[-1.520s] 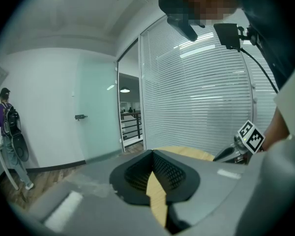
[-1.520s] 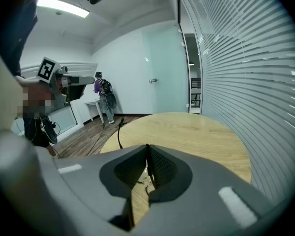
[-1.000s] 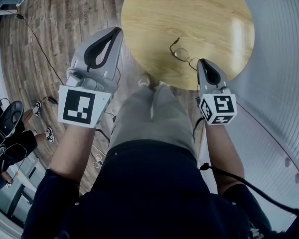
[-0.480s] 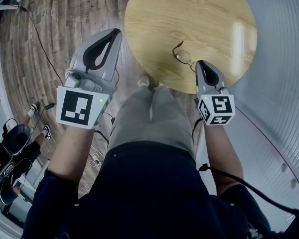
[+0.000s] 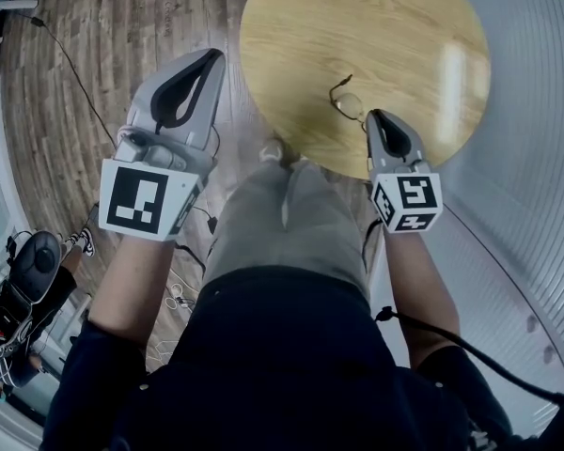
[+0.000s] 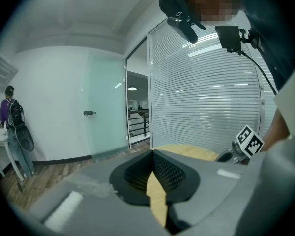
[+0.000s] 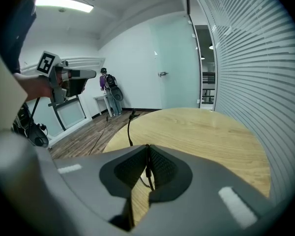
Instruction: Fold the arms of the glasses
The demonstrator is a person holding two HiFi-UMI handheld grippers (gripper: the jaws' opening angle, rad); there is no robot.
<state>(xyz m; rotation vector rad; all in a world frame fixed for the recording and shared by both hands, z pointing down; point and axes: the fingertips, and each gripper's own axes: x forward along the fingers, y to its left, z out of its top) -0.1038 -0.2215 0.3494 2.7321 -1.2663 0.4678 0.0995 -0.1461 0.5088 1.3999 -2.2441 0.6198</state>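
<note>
Thin-framed glasses [image 5: 346, 104] lie near the front edge of the round wooden table [image 5: 357, 26]. My right gripper [image 5: 373, 116] reaches over that edge and is shut on one thin dark arm of the glasses. In the right gripper view, the wire runs between the closed tips of the right gripper [image 7: 147, 149], and the other arm of the glasses [image 7: 129, 129] sticks up over the table [image 7: 201, 132]. My left gripper [image 5: 214, 56] hovers over the wooden floor left of the table. In its own view the left gripper [image 6: 152, 154] is shut with nothing in it.
A slatted glass wall [image 5: 526, 158] runs close along the table's right side. A cable [image 5: 66, 64] trails across the floor at left, and bags [image 5: 19, 280] lie at the lower left. A person with a backpack [image 6: 12, 127] stands far off.
The right gripper keeps its hold on the glasses at the same spot. The left gripper has drifted slightly left and down; the head view has shifted a little.
</note>
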